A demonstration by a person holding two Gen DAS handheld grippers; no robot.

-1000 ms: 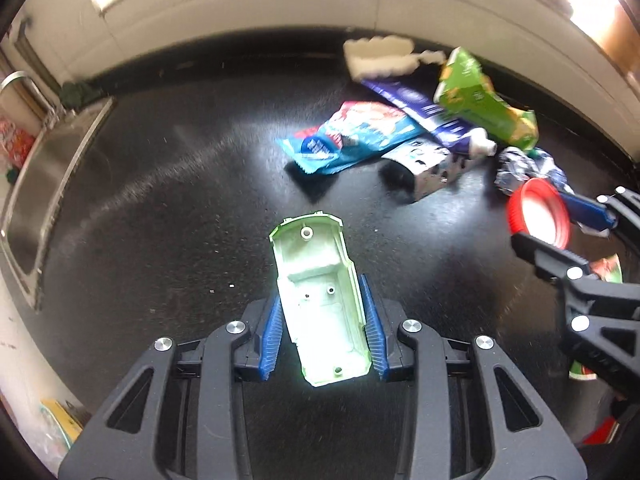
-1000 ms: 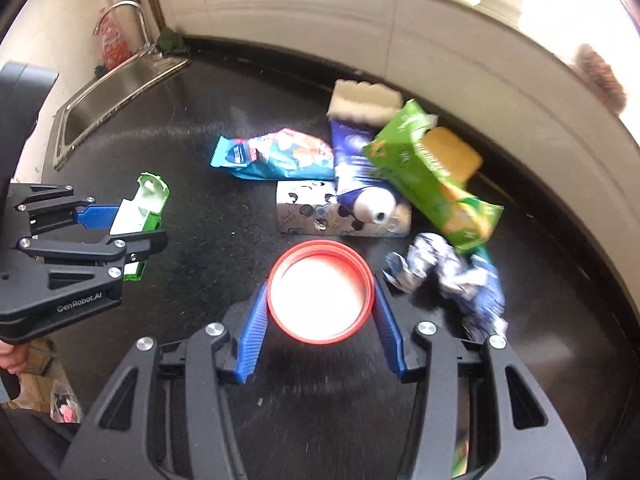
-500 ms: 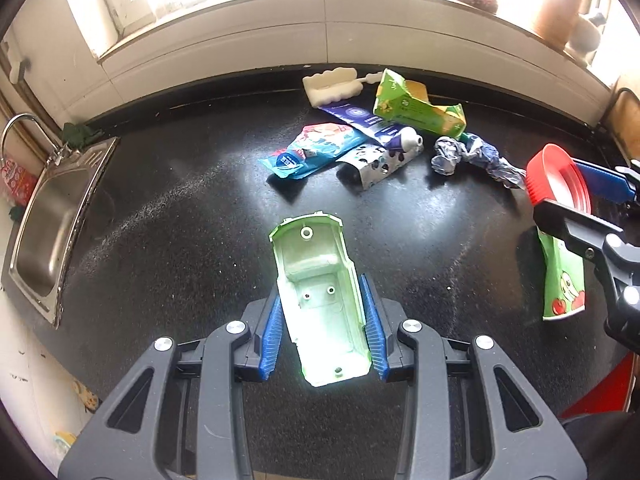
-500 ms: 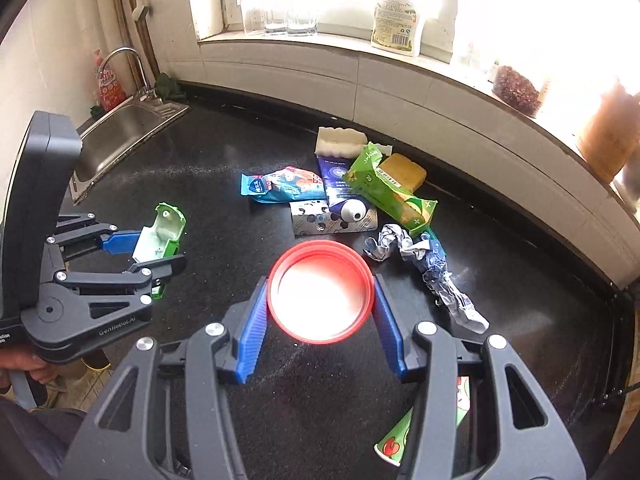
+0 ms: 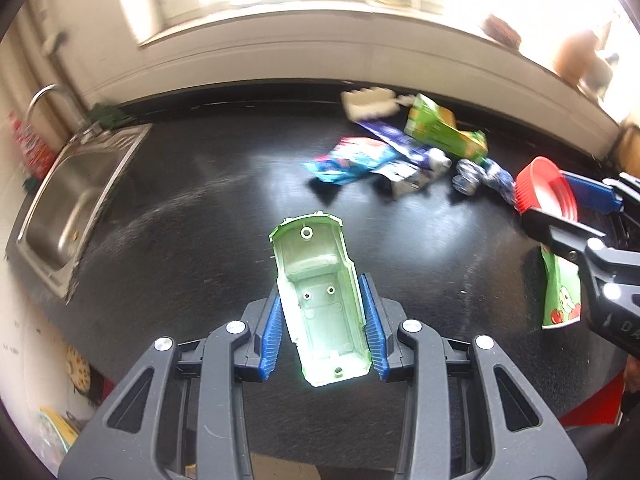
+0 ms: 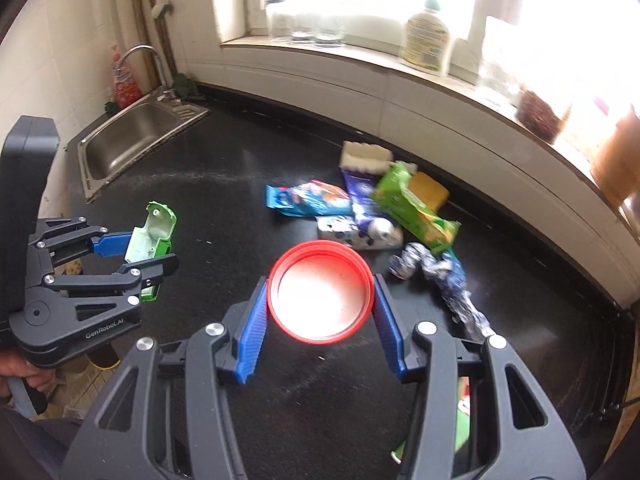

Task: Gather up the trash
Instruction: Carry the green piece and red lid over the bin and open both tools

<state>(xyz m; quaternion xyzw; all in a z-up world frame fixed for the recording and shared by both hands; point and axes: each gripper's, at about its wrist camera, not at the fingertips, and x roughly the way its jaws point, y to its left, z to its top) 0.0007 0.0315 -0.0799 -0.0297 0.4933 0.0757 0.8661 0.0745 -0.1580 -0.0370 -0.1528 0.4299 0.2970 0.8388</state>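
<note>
My left gripper point(image 5: 322, 320) is shut on a pale green plastic shell point(image 5: 320, 300), held above the black counter point(image 5: 200, 220); it also shows in the right wrist view point(image 6: 154, 232). My right gripper point(image 6: 320, 312) is shut on a red round lid point(image 6: 320, 296), seen at the right in the left wrist view point(image 5: 546, 192). A heap of trash lies at the back of the counter: a blue snack wrapper point(image 6: 308, 200), a green packet point(image 6: 416, 208), a white carton point(image 6: 356, 234), crumpled foil point(image 6: 436, 276) and a white sponge point(image 6: 366, 156).
A steel sink point(image 6: 132, 140) with a tap is set in the counter's left end. A green printed wrapper point(image 5: 560, 292) lies near the counter's right front. Bottles and jars stand on the window sill point(image 6: 428, 36). A yellow sponge point(image 6: 430, 190) lies behind the green packet.
Both grippers have lifted and drawn back from the trash heap with their loads still held. The heap looks farther away and the window and sink fill more of the views.
</note>
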